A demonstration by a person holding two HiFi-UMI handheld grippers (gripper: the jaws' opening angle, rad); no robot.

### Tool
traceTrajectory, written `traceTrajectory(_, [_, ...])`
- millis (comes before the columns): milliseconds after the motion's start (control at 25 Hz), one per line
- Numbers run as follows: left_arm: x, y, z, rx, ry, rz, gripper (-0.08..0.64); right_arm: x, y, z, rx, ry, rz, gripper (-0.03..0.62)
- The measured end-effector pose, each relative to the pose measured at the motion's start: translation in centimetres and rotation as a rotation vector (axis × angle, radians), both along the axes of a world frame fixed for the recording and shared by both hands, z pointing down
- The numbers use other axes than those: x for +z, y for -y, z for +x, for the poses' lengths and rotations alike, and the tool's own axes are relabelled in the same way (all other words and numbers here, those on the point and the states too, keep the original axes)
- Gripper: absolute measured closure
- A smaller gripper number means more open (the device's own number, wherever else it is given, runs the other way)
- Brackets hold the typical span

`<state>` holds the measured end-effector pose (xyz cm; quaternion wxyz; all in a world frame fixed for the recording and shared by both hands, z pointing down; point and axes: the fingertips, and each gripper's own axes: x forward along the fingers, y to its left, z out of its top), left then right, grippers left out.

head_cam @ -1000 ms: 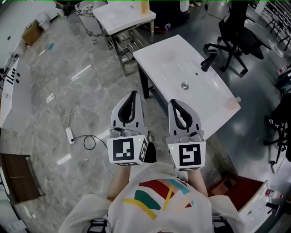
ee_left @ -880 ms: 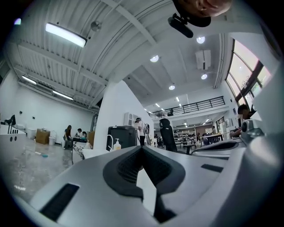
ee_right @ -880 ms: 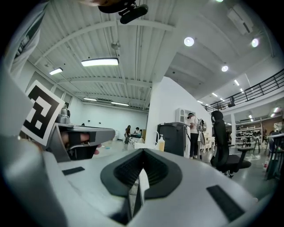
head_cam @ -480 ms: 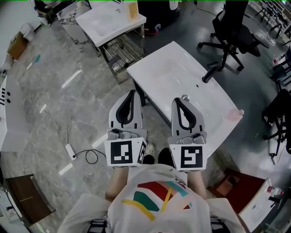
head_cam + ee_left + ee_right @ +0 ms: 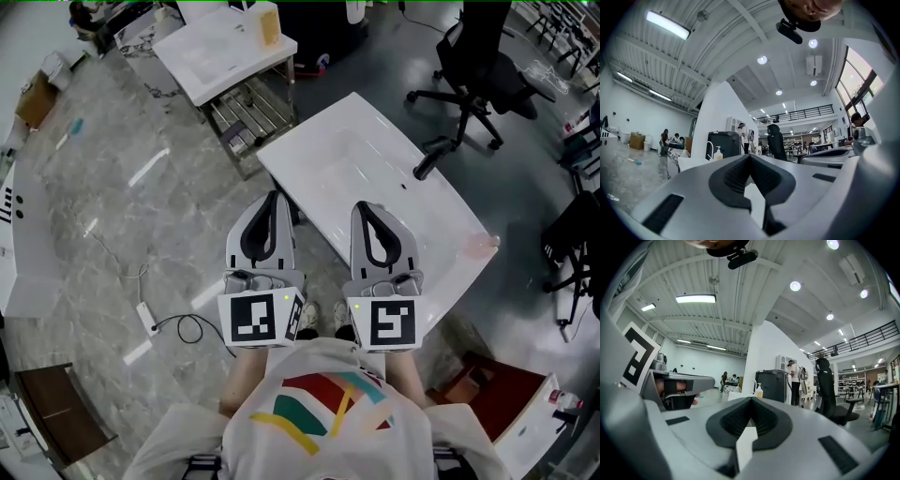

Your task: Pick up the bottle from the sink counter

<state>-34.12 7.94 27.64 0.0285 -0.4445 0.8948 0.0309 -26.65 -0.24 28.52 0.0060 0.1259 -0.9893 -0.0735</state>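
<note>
A white sink counter (image 5: 319, 141) with a black faucet (image 5: 433, 157) stands just ahead of me. On its right corner sits a small pale pink translucent bottle (image 5: 481, 246). A yellowish pump bottle (image 5: 269, 23) stands on a second white sink counter (image 5: 211, 56) further off; it also shows as the pump bottle (image 5: 718, 153) in the left gripper view and the pump bottle (image 5: 760, 391) in the right gripper view. My left gripper (image 5: 273, 195) and right gripper (image 5: 366, 206) are held side by side, pointing forward, both shut with nothing in them. The left gripper (image 5: 750, 155) and right gripper (image 5: 751, 399) show their jaws meeting at the tip.
A black office chair (image 5: 478, 66) stands behind the near counter. A metal rack (image 5: 248, 112) sits under the far counter. A white power strip with a black cable (image 5: 150, 319) lies on the grey marble floor at the left. A red box (image 5: 492, 398) is at the lower right.
The near sink counter has slid left and closer in the head view, as I moved toward it. Both grippers keep the same shut pose in front of me.
</note>
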Motion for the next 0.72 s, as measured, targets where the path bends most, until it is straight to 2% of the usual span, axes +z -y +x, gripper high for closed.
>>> traceTrajectory(160, [-0.1,1.1,0.5,0.019,0.000,0.005,0.543,-0.3,1.1,0.9,0.025,0.008,0.008,0.581])
traceTrajectory(320, [-0.4,3.6,1.4,0.096,0.000,0.006,0.543,-0.9,3.2,2.7,0.109,0.017,0.010,0.581])
traceTrajectory(520, [-0.8,9.3,4.7,0.272,0.003,0.018,0.543,-1.8,6.8,7.2,0.276,0.029,0.047,0.581])
traceTrajectory(720, [-0.8,15.8,11.3,0.503,-0.002,0.035,0.543,-2.1,10.4,14.6,0.496,0.021,0.064,0.581])
